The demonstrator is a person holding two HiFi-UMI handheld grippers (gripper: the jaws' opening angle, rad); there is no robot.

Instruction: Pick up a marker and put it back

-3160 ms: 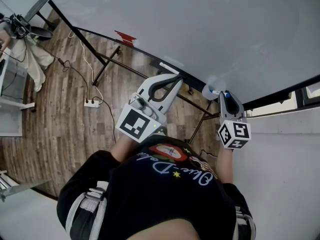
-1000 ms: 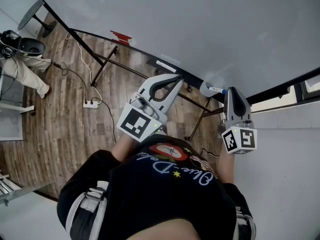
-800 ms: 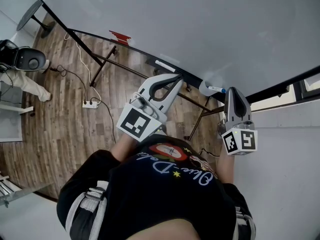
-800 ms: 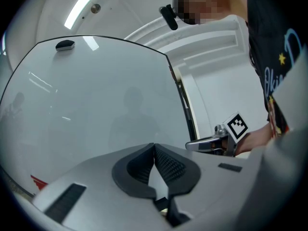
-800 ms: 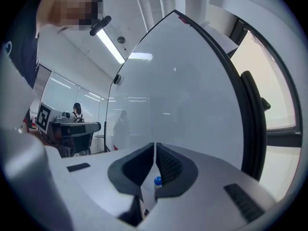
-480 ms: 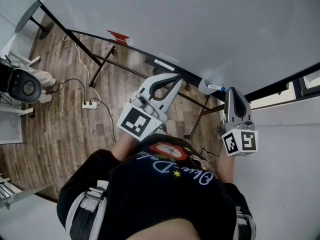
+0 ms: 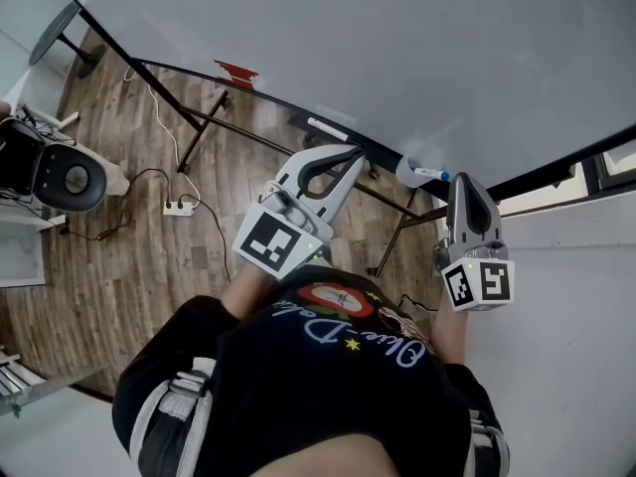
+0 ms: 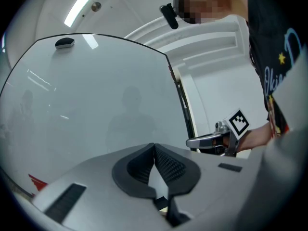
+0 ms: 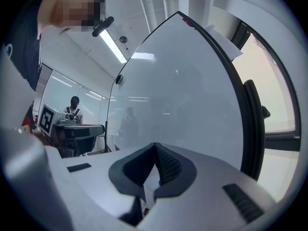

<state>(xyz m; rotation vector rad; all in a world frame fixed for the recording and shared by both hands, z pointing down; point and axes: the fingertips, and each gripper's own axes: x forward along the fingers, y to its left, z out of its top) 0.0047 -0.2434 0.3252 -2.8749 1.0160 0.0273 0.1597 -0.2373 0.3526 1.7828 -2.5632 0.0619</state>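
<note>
A white cup (image 7: 408,173) hangs on the whiteboard's bottom rail, and a marker with a blue cap (image 7: 433,176) lies across its rim. My right gripper (image 7: 462,180) sits just right of the cup, level, its jaws shut with nothing between the pads. In the right gripper view the pads (image 9: 155,148) meet, and a speck of the blue cap (image 9: 159,182) shows through the gap below them. My left gripper (image 7: 354,153) is shut and empty by the rail left of the cup; its pads (image 8: 154,147) touch.
The whiteboard (image 7: 397,58) fills the far side on a black stand (image 7: 204,127). A red piece (image 7: 237,71) and a white bar (image 7: 327,129) sit on its rail. On the wooden floor lie a power strip (image 7: 180,207) and cables; a chair (image 7: 55,175) stands at the left.
Since the earliest frame my right gripper has drawn back from the cup, leaving the marker in it. The chair at the left has rolled further into view. The left gripper has stayed put.
</note>
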